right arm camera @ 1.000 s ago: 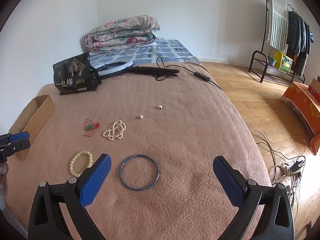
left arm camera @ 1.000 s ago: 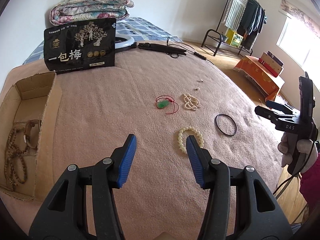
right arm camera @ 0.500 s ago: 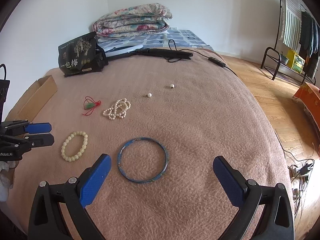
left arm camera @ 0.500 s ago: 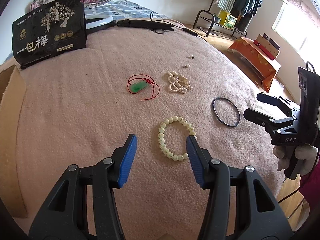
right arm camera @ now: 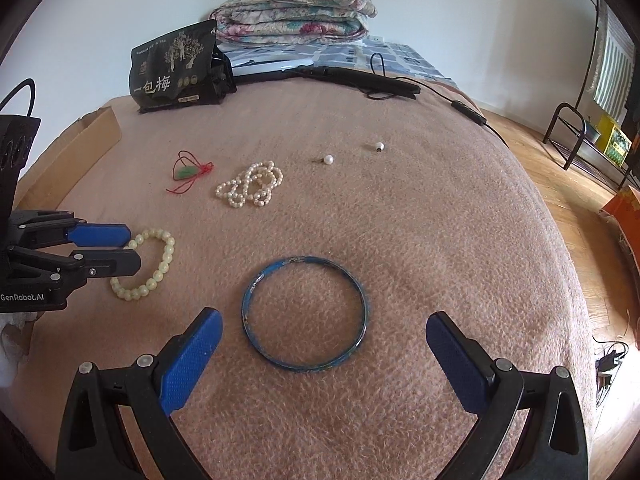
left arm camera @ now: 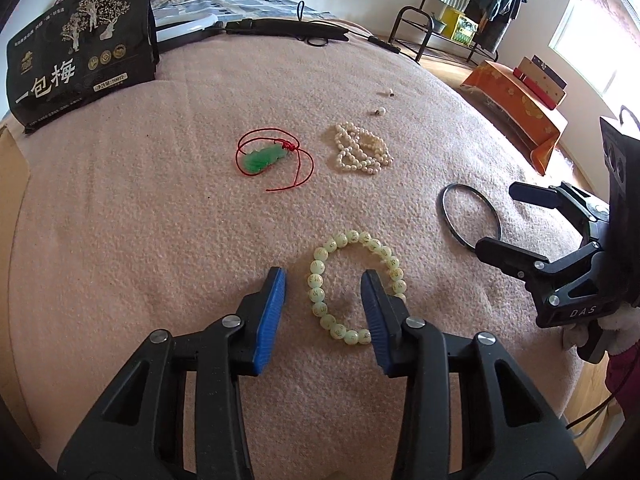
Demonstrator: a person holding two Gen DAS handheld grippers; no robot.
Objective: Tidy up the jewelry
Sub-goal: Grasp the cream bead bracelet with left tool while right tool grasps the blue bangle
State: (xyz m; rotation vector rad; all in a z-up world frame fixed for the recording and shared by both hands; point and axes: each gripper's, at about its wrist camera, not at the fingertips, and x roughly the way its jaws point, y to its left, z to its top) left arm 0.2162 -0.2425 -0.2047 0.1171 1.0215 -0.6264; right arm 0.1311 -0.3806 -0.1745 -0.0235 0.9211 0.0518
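Observation:
A pale green bead bracelet (left arm camera: 347, 248) lies on the pink blanket. My left gripper (left arm camera: 323, 276) is open, low over it, one finger outside its left side and one inside the loop; it also shows in the right wrist view (right arm camera: 132, 248) over the bracelet (right arm camera: 160, 268). A blue bangle (right arm camera: 304, 314) lies just ahead of my open right gripper (right arm camera: 320, 330), seen dark in the left wrist view (left arm camera: 471, 216). A green pendant on red cord (left arm camera: 264, 157), a pearl strand (left arm camera: 362, 151) and two loose pearl earrings (right arm camera: 328, 159) lie farther off.
A black snack bag (left arm camera: 80, 48) stands at the back left, beside a cardboard box (right arm camera: 80, 148) at the blanket's left edge. A ring light, black rod and cable (right arm camera: 360, 80) lie at the back. Folded quilt (right arm camera: 292, 12) behind. Wood floor and clothes rack at right.
My left gripper has moved forward and down until its fingers straddle one side of the bead bracelet. My right gripper has moved closer to the blue bangle. Both stay open.

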